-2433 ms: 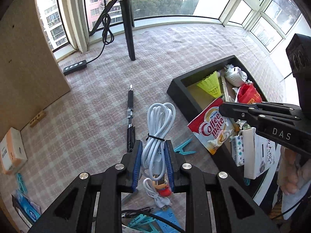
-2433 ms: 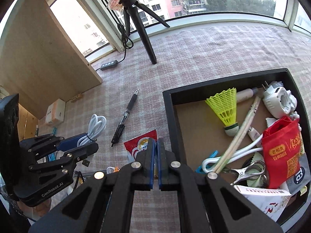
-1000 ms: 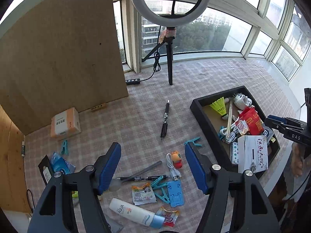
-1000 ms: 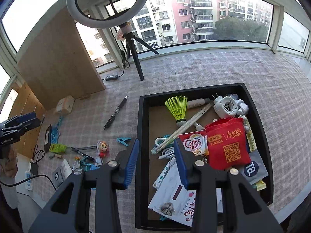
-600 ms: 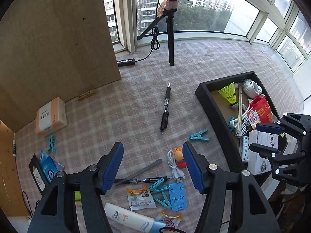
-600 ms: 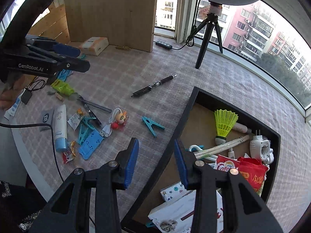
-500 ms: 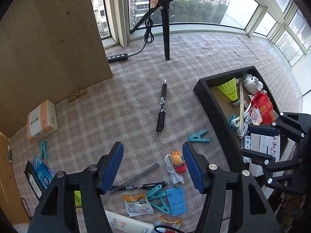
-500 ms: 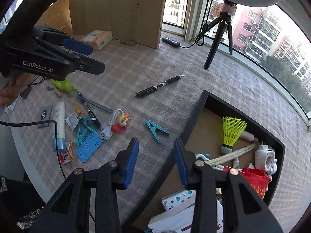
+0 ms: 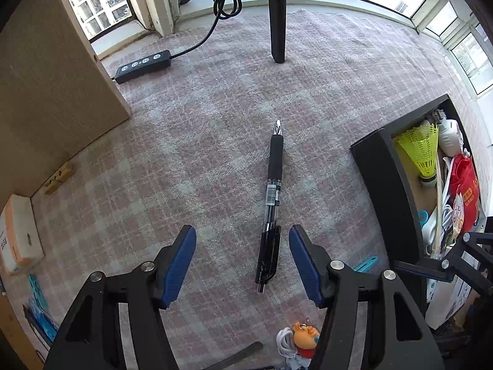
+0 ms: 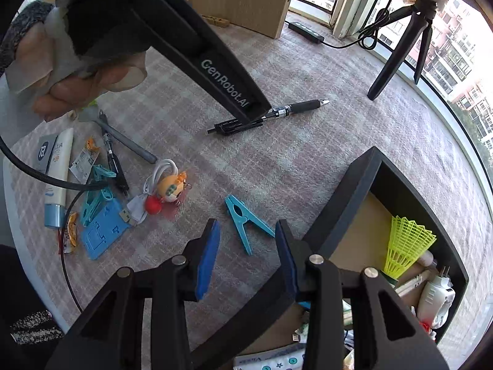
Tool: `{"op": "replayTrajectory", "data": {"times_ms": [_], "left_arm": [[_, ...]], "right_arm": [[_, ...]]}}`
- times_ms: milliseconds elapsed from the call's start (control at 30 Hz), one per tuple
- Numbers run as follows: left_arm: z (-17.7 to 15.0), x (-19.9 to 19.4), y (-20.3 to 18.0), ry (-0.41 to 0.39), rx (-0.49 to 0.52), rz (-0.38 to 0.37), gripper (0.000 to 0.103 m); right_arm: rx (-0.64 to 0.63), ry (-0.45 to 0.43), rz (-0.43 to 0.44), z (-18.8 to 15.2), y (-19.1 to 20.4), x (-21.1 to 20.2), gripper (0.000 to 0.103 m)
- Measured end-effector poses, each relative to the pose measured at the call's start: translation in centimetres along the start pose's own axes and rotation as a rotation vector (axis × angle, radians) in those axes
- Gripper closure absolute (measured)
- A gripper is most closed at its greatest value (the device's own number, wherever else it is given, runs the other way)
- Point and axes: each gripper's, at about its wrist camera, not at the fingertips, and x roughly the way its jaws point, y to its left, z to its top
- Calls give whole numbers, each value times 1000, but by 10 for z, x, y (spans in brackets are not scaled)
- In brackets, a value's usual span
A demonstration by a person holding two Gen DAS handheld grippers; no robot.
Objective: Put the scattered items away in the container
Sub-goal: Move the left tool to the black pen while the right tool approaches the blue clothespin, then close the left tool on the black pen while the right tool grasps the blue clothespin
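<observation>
Left wrist view looked steeply down on the checked cloth of the worktop (image 9: 200,117). The left gripper (image 9: 242,260) stood spread with nothing pinched, its blue pads either side of the clip end of a black retractable pen with a rubber grip sleeve (image 9: 271,197), which lay lengthwise up the middle of the frame, nearer the right pad. To take it well, I judged the gripper should shift slightly right to centre the barrel, sink until the pads flank it low, then close squarely so the pen does not roll. The black rectangular container (image 9: 388,185), already holding a yellow shuttlecock (image 9: 420,149), sat at the right edge.

Right wrist view showed what the first could not: the left gripper's arm (image 10: 197,49) from outside, its tip hiding the pen's middle, and the clutter at lower left, such as a white tube (image 10: 57,172). The right gripper (image 10: 246,254) was likewise spread and empty, above a turquoise plastic clothes peg (image 10: 245,220) lying just beside the container's corner.
</observation>
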Motion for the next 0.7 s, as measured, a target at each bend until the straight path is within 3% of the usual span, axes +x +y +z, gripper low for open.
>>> {"op": "replayTrajectory", "data": {"times_ms": [400,700], "left_arm": [[8,16,-8,27,11,-9,44],[12,20,-20,30,46,28,57]], "right_arm": [[-116,63,10,12,12,23,66],[-186,134,-5,19,20,46,66]]}}
